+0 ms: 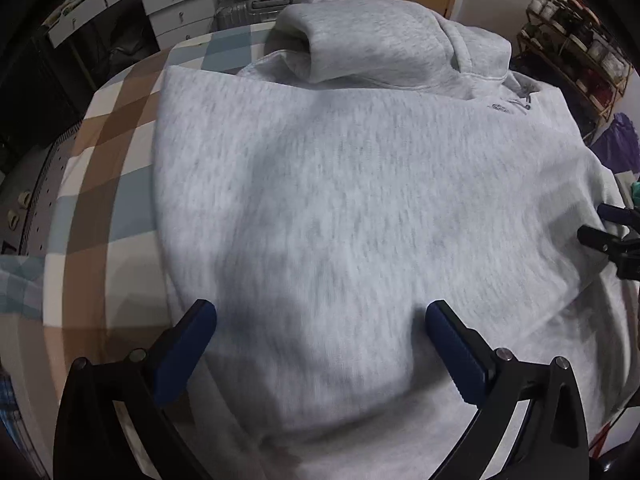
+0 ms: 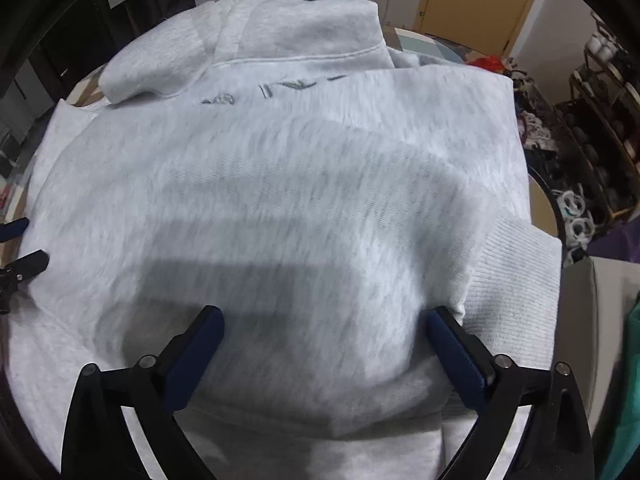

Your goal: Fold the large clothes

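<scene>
Both claws stand spread wide and grip nothing: the left gripper (image 1: 320, 316) and the right gripper (image 2: 326, 322) each hang over the one light grey hoodie (image 1: 340, 200). The hoodie lies partly folded on a checked cloth (image 1: 100, 152), hood (image 1: 380, 40) at the far end, ribbed cuff (image 2: 516, 280) by the right claw.

Hoodie (image 1: 340, 200) on checked bedcover (image 1: 116, 184)

Light grey hoodie (image 1: 340, 200) spread flat on checked bedcover, sleeves folded inward, hood at far end.
</scene>
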Demonstrator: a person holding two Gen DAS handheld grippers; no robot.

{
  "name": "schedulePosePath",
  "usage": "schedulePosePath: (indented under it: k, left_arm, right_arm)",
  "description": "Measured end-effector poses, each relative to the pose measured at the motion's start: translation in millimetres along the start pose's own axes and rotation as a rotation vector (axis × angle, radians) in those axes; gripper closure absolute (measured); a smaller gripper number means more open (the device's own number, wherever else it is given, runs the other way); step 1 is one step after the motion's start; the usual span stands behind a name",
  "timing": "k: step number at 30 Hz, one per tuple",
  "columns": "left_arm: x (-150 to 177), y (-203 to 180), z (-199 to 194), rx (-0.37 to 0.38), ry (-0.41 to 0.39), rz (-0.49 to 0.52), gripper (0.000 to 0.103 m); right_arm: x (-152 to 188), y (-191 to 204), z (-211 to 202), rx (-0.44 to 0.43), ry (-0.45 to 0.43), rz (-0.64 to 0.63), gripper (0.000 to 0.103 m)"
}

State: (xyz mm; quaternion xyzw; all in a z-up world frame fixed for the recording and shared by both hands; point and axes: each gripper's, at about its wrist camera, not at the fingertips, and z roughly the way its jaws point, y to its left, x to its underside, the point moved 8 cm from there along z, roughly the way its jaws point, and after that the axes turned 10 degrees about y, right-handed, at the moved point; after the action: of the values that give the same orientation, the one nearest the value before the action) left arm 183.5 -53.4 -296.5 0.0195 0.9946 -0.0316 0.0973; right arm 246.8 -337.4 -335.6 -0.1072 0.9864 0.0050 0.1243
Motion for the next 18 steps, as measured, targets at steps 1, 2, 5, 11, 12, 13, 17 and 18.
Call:
schedulePosePath:
  k: [1, 2, 5, 11, 12, 13, 17, 18]
  left_arm:
    - [4.1, -6.4, -6.1, 0.036, -0.006, -0.006, 0.001]
    - [6.7, -12.1, -10.6, 0.075, -0.015, -0.006, 0.001]
    - [23.8, -37.3, -19.4, 0.247, 0.0, 0.0, 0.001]
    - [28.0, -48.5, 5.2, 0.153, 0.021, 0.06, 0.002]
    - [26.9, -52.7, 11.1, 0.104, 0.016, 0.094, 0.002]
    - [27.3, -54.2, 14.8, 0.071, 0.018, 0.112, 0.002]
    - [26.3, -55.3, 26.3, -0.016, 0.011, 0.145, 0.001]
    - [23.3, -52.4, 28.1, -0.021, 0.01, 0.15, 0.001]
  right_arm:
    - [1.1, -5.2, -14.7, -0.052, -0.037, 0.023, 0.007]
    - [-0.2, -11.1, -23.0, -0.067, -0.055, 0.039, 0.007]
    - [3.5, -31.6, -34.3, 0.011, -0.071, 0.047, 0.006]
    - [20.1, -61.7, 21.8, 0.107, 0.072, 0.054, 0.0]
    - [24.9, -65.5, 25.6, 0.072, 0.085, 0.08, 0.0]
    - [26.5, -67.9, 26.9, 0.042, 0.068, 0.112, 0.0]
    - [35.5, -54.5, 28.3, 0.049, 0.082, 0.09, 0.0]
    - [37.7, -48.2, 25.9, 0.046, 0.093, 0.086, 0.0]
